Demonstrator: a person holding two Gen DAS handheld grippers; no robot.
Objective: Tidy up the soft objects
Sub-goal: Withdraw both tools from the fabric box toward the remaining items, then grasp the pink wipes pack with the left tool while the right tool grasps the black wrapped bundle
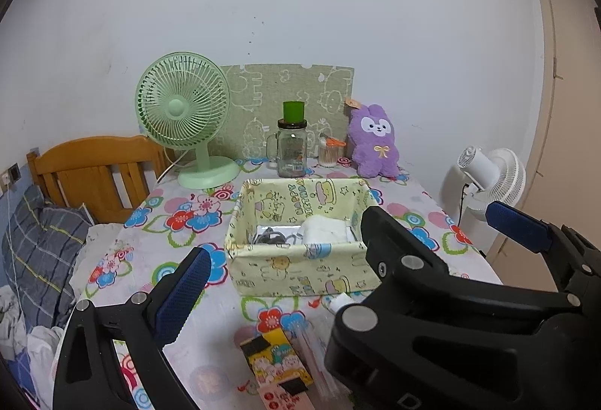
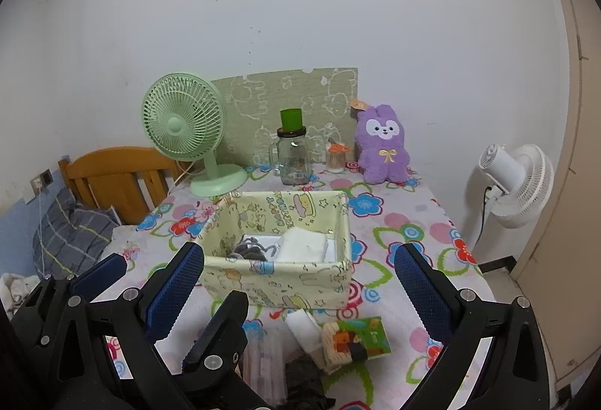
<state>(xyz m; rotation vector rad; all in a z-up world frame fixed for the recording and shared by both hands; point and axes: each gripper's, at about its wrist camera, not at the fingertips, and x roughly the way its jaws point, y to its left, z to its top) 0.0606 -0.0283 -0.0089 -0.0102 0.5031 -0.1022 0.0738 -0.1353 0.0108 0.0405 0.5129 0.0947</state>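
Note:
A yellow cartoon-print fabric basket [image 1: 300, 271] [image 2: 278, 282] stands mid-table on the floral cloth. Inside lie a folded white cloth [image 1: 325, 229] [image 2: 302, 244] and a grey bundle [image 1: 270, 235] [image 2: 249, 250]. A purple plush bunny [image 1: 373, 143] [image 2: 383, 147] sits upright at the back by the wall. My left gripper [image 1: 300, 259] is open and empty in front of the basket; its right finger is hidden behind the right gripper's body. My right gripper [image 2: 298, 252] is open and empty, also just short of the basket. The two grippers' fingers overlap side by side.
Near the front edge lie a white block [image 2: 304, 329], a small printed packet [image 2: 357, 338], a clear pack [image 2: 263, 361] and a dark cloth [image 2: 304, 383]. At the back stand a green fan [image 1: 184, 109], a glass jar [image 1: 292, 150] and a swab pot [image 1: 328, 154]. A white floor fan [image 2: 518, 180] is right, a bed left.

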